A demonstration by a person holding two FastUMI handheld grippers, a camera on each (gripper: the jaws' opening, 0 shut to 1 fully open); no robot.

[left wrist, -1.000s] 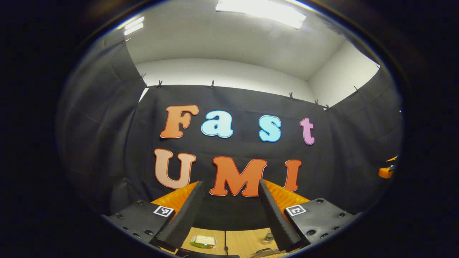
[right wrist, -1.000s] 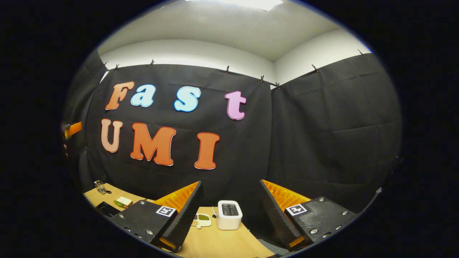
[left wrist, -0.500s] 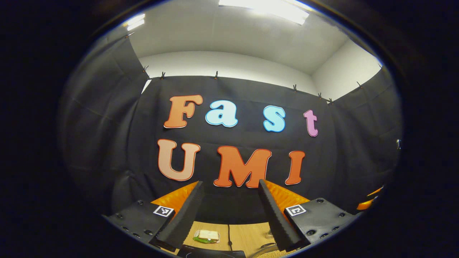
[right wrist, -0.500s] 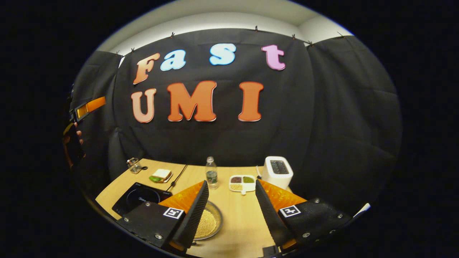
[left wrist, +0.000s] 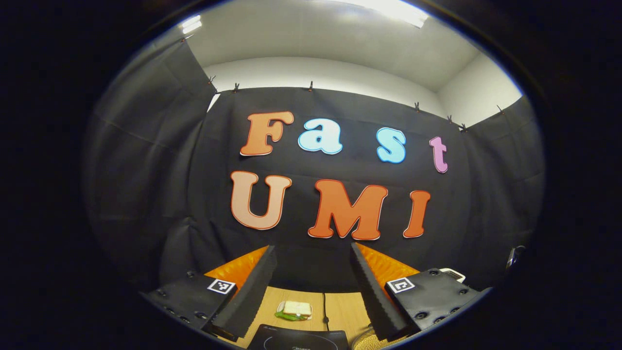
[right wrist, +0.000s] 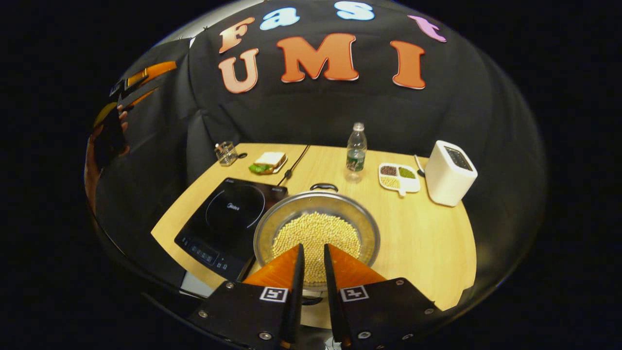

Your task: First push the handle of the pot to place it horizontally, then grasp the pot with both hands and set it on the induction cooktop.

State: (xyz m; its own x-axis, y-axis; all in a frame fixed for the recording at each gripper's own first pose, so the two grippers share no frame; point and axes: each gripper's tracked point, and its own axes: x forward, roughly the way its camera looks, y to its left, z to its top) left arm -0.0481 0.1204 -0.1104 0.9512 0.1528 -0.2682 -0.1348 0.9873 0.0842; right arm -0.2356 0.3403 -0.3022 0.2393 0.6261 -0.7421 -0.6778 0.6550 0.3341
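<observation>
Pot: shiny metal, brushed-looking inside wall, dark loop handle at far rim. Filled with matt pale beans. Induction cooktop: glossy black glass top, smooth. Table: light wood-look surface, smooth, slight sheen. Toaster: white, smooth, matt plastic look. Water bottle: clear plastic. Divided dish: white, glossy. Glass jar: clear glass. Booth wall: matt black cloth, creased. In the left gripper view, ceiling: matt white.
</observation>
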